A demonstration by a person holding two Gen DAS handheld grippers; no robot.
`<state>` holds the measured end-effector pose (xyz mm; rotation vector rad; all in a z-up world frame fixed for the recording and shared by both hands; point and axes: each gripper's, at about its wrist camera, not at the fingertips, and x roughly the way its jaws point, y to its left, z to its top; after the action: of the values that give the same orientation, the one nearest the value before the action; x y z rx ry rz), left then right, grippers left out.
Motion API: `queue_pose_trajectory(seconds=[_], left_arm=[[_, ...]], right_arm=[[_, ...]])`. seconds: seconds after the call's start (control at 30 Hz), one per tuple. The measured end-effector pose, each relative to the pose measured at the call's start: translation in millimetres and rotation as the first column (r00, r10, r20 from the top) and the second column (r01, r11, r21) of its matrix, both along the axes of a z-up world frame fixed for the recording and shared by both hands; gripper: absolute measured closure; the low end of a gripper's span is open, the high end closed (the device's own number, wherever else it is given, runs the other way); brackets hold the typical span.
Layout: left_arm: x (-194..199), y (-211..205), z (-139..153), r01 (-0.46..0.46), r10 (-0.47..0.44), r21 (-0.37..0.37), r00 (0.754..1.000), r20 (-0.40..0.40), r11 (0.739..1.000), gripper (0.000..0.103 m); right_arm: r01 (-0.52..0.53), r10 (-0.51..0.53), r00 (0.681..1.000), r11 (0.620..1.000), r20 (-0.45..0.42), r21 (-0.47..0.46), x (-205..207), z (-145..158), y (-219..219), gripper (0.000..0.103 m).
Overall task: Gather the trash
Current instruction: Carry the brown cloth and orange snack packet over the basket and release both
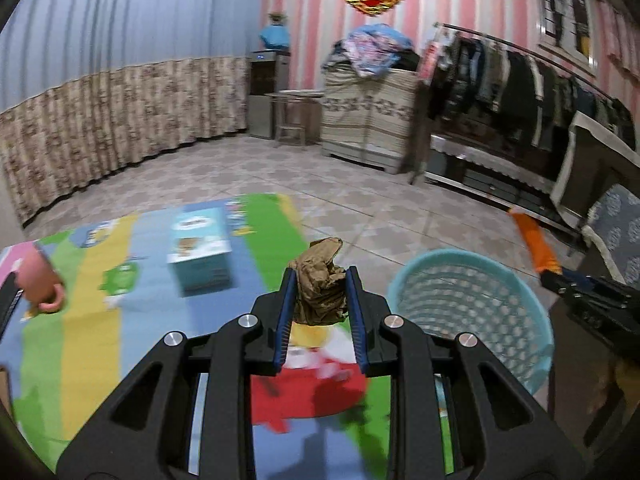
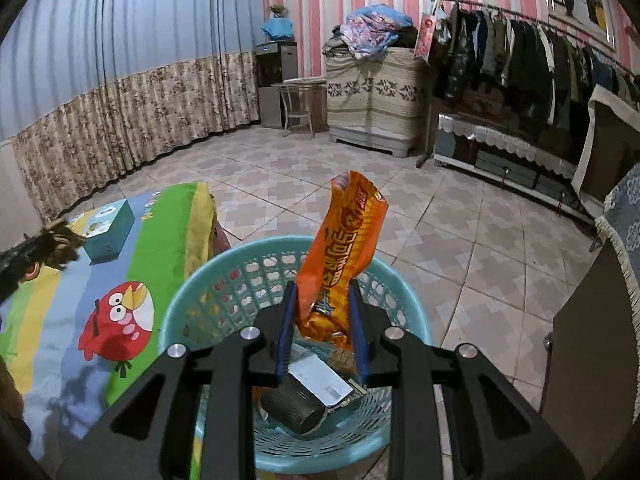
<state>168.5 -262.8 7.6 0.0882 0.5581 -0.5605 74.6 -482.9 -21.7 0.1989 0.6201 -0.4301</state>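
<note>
With our right gripper (image 2: 322,322) pinching the orange wrapper (image 2: 340,256) right above the basket (image 2: 176,304), we spread those jaws first, then bring the left gripper (image 1: 321,306), clamped on crumpled brown paper (image 1: 320,284), over it.

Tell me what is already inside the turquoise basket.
Inside the turquoise basket lie a dark ribbed cylinder and a white printed slip. The orange wrapper in the right tongs covers whatever else lies there.

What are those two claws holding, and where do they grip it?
Left claw: crumpled brown paper wad, pinched at its sides. Right claw: orange snack wrapper, gripped near its lower end.
</note>
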Motion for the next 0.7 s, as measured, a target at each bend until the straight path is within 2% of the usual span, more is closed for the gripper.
queue_pose_trajectory(seconds=[0.27, 0.57, 0.63, 0.7], left_arm=[[-12.0, -70.2, -20.0, 0.098, -0.098, 0.007, 0.995, -0.031, 0.995, 0.079], [-5.8, -108.3, -38.2, 0.138, -0.135, 0.039, 0.989, -0.068, 0.990, 0.078], [-4.1, -112.1, -40.4, 0.134, -0.131, 0.048, 0.989, -0.071, 0.990, 0.072], [-5.3, -114.0, -43.3, 0.128, -0.124, 0.051, 0.990, -0.071, 0.990, 0.055]], right_arm=[[0.000, 0.000, 1.000, 1.000, -0.007, 0.017, 1.4, -11.2, -4.3, 0.078], [0.004, -0.004, 1.000, 0.999, -0.006, 0.037, 1.2, -18.6, -9.0, 0.078], [0.005, -0.005, 1.000, 0.999, -0.007, 0.043, 1.5, -19.5, -10.8, 0.078], [0.008, -0.008, 1.000, 0.999, -0.009, 0.047, 1.6, -20.5, -12.4, 0.078]])
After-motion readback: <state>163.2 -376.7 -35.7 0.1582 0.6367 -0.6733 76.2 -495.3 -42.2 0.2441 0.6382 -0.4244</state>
